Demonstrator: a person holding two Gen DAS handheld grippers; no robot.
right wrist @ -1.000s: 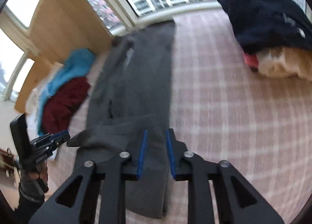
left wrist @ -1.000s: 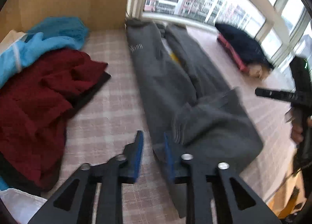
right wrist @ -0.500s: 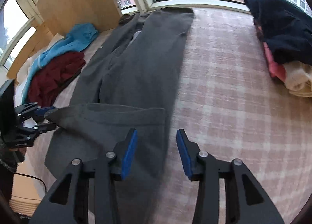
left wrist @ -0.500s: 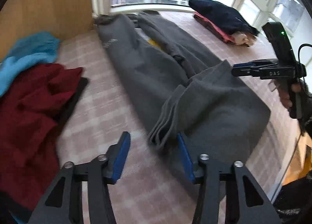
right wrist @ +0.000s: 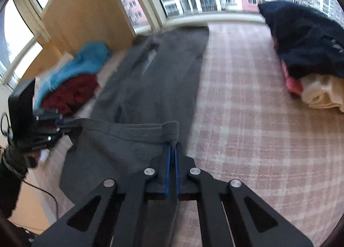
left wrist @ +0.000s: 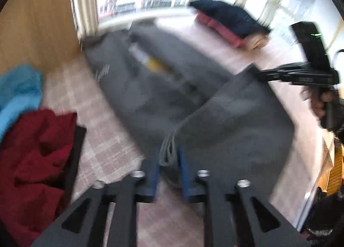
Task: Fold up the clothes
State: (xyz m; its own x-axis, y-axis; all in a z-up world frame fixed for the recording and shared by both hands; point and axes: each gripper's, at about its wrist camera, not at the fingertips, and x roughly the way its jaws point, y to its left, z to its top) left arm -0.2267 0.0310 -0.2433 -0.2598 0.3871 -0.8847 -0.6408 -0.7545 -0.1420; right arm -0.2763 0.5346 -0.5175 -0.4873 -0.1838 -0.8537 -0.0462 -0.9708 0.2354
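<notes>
Right tool [right wrist: 172, 150] clamped on waistband corner of grey trousers [right wrist: 150, 88]; blue pads nearly together. Left tool [left wrist: 169, 158] clamped on bunched opposite waistband corner, ribbed folds gathered between pads. Waistband raised between both, legs laid flat along pink checked tabletop [right wrist: 247, 118] toward window. Crumpled red garment [left wrist: 36, 150] and turquoise garment [left wrist: 19, 88] heaped at left by wooden panel [left wrist: 40, 23]. Folded stack [right wrist: 311, 60], navy on top, at far right.

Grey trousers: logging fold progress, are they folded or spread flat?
Partly folded: the grey trousers have their near end doubled over, held at both corners by left gripper and right gripper.
</notes>
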